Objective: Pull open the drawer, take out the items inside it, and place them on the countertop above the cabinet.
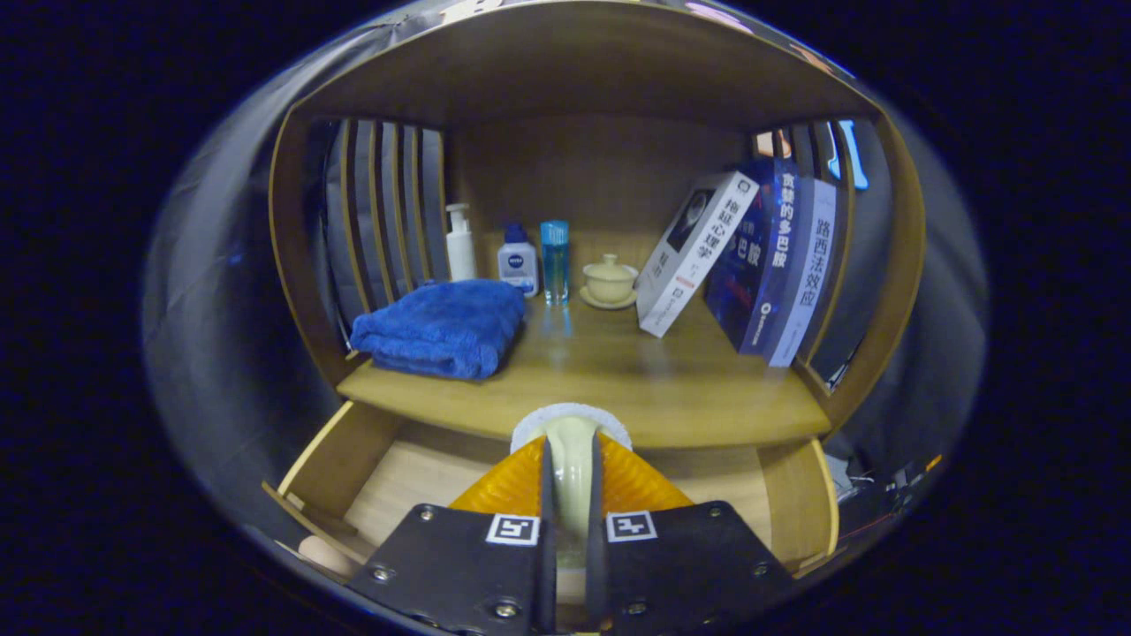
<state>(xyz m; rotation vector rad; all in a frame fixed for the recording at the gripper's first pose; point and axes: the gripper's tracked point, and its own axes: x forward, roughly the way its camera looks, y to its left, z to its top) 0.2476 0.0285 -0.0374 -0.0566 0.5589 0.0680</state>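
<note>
Gripper: the gripper (570, 455) is clenched on a pale cream item (571, 468), both fingers pressing its sides, and it's up over the open drawer!
Held item: cream body squeezed between the fingers, a white rounded top (565, 413) poking out just ahead of them, right at the front lip of the bench; what it is exactly, I cannot tell.
Drawer: the drawer (415, 473) is pulled open below the bench, light wood floor showing on both sides of the fingers, its side walls flaring out left and right.
Drawer front: a rounded wooden knob (325, 555) sits at the near left corner.
Bench: the bench (618, 380) is a glossy wooden countertop inside an arched wooden cabinet frame (287, 238), with a wooden roof overhead.
Left of bench: a folded blue towel (442, 327), sitting near the front left edge.
Back row: a white pump bottle (459, 243), a small white bottle with a blue cap (518, 258), and a clear blue bottle (555, 262), standing side by side behind the towel.
Centre back: a cream lidded cup on a saucer (610, 281), just right of the blue bottle.
Right of bench: three books (760, 265) leaning rightward against the cabinet's side.
Sides: vertical wooden slats (384, 208) on the left wall, dark booth behind them.
</note>
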